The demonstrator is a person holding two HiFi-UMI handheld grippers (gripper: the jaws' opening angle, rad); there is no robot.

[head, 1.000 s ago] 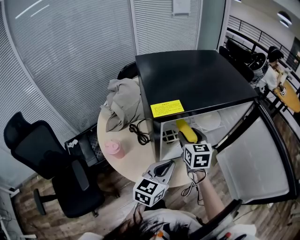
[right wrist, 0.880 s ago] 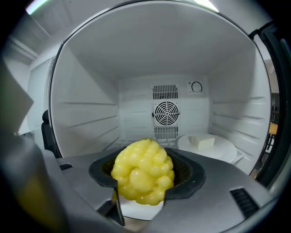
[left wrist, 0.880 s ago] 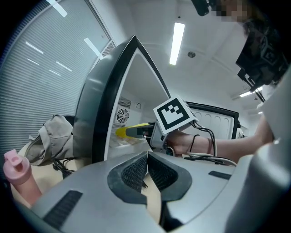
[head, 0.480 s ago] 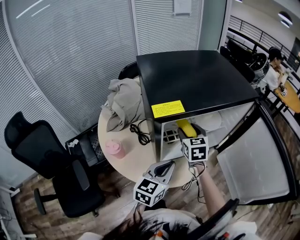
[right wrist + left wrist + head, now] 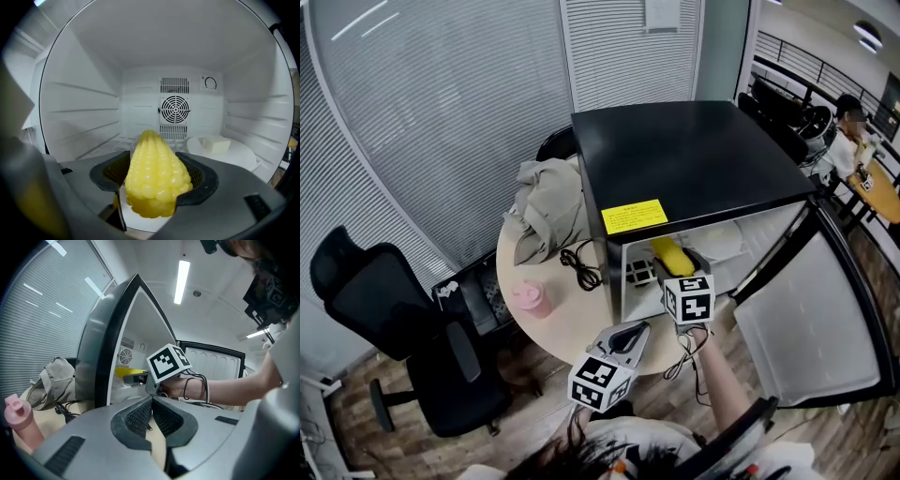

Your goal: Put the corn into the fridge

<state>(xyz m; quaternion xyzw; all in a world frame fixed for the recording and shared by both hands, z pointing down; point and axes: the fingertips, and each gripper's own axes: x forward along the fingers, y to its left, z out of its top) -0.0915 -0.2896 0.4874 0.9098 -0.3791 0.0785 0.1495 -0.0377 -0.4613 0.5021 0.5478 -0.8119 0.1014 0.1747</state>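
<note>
Release | right gripper (image 5: 154,167) jaws opening, corn (image 5: 157,180) between | left gripper (image 5: 151,416) jaws pressed together, empty | needed slow, straight retreat from fridge (image 5: 84,117)

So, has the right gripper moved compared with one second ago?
Yes, a little: the right gripper went deeper into the fridge, nearer the yellow sticker. Its jaws are opening, with the corn between them.

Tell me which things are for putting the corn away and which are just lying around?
For the job: corn, between the opening jaws of the right gripper; fridge, door open.
Just lying about: pink bottle, grey cloth, black cable, office chair.
</note>
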